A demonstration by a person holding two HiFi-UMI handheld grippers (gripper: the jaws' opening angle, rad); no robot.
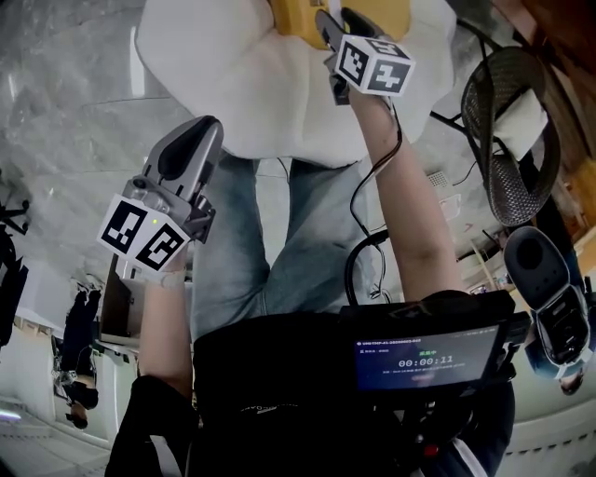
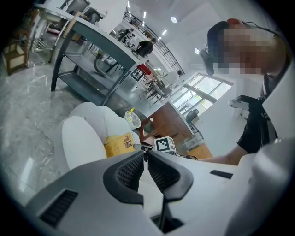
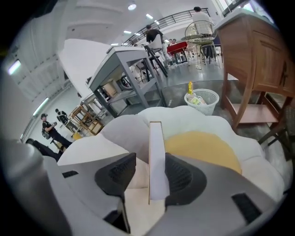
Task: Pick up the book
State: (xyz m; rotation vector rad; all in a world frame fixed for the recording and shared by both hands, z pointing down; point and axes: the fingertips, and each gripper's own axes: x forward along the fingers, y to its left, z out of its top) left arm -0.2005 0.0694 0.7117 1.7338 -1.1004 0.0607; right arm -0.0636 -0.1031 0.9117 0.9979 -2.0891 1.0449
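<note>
In the head view, the left gripper [image 1: 200, 135] is held out with nothing carried. The right gripper [image 1: 337, 26] is set at the yellow-covered book [image 1: 296, 17], which sits on the white, petal-shaped cushioned seat [image 1: 233, 84].

In the left gripper view, that gripper's jaws are seen pressed together and empty, and the book is seen on the seat ahead.

In the right gripper view, the jaws are spread. The book stands edge-on between them, close against the pad [image 3: 182, 177] on the picture's right, and a gap is left at the other.
</note>
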